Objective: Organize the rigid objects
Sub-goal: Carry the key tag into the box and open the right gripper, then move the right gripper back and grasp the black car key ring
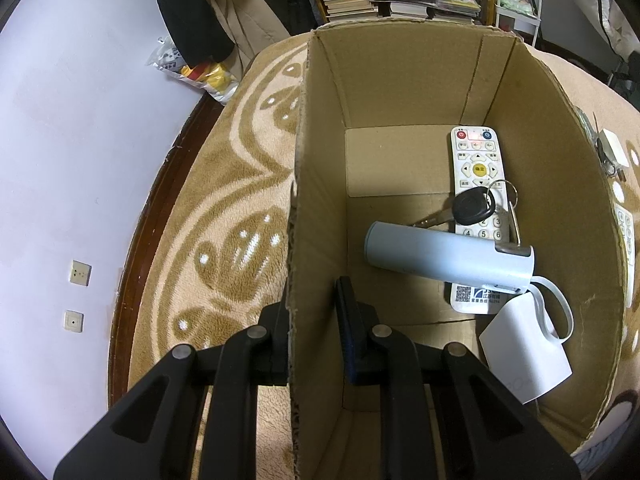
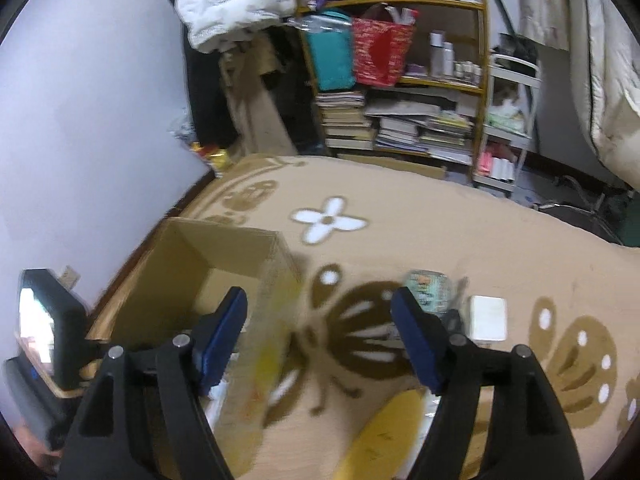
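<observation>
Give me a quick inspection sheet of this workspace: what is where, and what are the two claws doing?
Surface: beige patterned blanket.
Job's things: open cardboard box holds white remote control, black-headed key, pale blue cylinder, white paper tag.
Clutter: white flat box, yellow object on blanket.
Claws: left claw straddles the box wall, not visibly clamped; right claw open, empty.
Cables: nothing seen.
Surroundings: crowded bookshelf, pale wall.
</observation>
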A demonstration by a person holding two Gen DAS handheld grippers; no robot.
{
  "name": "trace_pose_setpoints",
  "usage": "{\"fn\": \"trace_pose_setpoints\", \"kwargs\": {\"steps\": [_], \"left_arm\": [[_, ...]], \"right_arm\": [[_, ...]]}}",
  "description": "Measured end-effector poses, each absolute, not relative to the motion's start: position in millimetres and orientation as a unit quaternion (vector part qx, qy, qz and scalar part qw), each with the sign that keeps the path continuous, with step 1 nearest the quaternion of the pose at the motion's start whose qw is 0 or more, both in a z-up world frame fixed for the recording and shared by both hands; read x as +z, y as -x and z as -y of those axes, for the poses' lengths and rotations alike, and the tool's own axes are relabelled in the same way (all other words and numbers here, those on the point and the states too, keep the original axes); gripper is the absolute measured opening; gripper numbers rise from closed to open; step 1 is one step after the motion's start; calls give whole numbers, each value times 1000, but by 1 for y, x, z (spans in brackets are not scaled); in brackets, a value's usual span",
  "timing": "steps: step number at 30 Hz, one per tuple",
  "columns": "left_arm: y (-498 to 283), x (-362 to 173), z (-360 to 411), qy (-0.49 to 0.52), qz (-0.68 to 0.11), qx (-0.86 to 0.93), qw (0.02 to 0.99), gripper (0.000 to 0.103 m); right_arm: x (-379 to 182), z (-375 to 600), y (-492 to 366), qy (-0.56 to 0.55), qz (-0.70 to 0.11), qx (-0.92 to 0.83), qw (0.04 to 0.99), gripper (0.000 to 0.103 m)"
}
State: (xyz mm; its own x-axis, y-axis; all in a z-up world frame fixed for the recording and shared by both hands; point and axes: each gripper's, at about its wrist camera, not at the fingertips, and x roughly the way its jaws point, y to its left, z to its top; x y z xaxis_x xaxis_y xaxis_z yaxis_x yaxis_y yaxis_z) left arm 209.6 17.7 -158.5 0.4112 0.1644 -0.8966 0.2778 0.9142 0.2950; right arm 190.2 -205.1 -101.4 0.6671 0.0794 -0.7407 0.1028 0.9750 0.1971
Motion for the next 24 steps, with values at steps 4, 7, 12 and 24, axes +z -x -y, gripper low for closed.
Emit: {"fn": "trace_pose_setpoints", "kwargs": {"steps": [4,7,12,24], "left_arm": [[-208,-160,-14,-213,-539,-32,814,18],[-208,-160,-13,-215,-538,-32,814,18],[-208,-159,-13,-212,-540,-31,814,18],[-208,-160,-14,-211,-541,-33,813,18]], "right_arm": [[-124,227,-197,-126,-429,-24,894,79],[-138,244,-202,-142,-440,-33,886,79],[-161,264,-204,-162,-458,-51,872,79],[-211,285,-207,-196,-525,-98,823,79]]}}
